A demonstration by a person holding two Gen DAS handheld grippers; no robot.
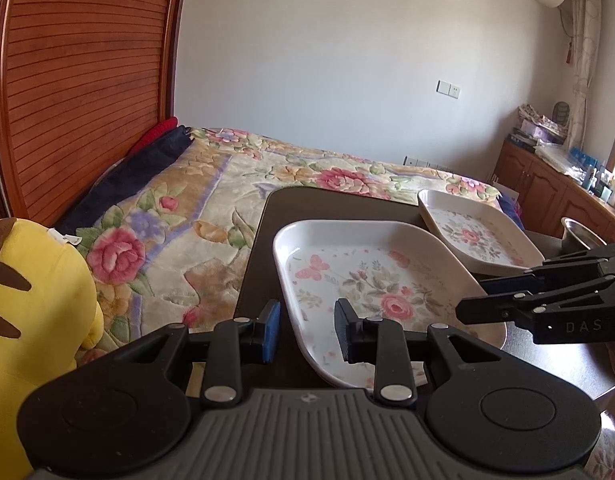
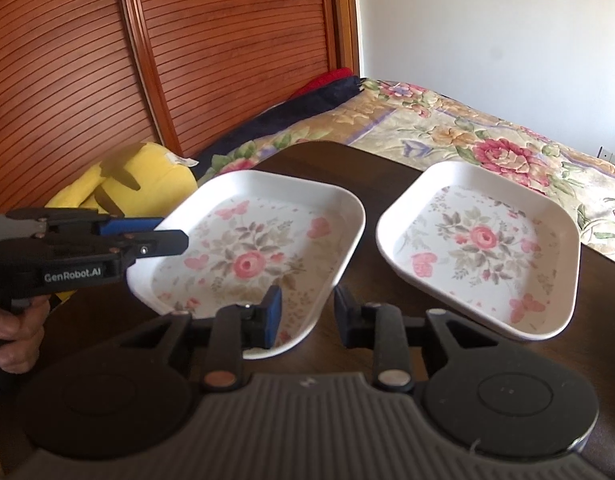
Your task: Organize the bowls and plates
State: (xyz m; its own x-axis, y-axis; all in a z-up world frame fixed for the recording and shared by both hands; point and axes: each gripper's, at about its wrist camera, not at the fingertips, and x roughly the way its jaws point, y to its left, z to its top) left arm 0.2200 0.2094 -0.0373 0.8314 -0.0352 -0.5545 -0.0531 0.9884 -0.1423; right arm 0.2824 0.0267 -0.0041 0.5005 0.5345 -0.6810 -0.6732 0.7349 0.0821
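Dark, glossy wood makes up the tabletop (image 2: pixel 371 184), its corners rounded, pushed up against a bed (image 1: pixel 179 208) under a thick quilted cover of pink roses and green leaves. Behind the bed runs a ribbed reddish-brown wooden headboard (image 2: pixel 211 40), and a yellow plush toy (image 1: pixel 35 300) with brown stripes slumps beside it.

Two plates sit on the tabletop, both smooth white, shallow and rounded-square, each printed with a pink rose, grey leaves and butterflies. The near plate (image 2: pixel 259 248) lies toward the toy's side; the second plate (image 2: pixel 479 248) lies just beside it, a narrow strip of dark wood between them. One shiny metal bowl (image 1: pixel 579 234) peeks in past the second plate.

Both black plastic tools come in at the near plate. The left gripper (image 1: pixel 307 330) has its jaws spread, straddling that plate's edge, blue pads facing each other. The right gripper (image 2: pixel 307 316) also has its jaws spread, over the opposite rim. A hand (image 2: pixel 15 332) grips the left tool's handle.
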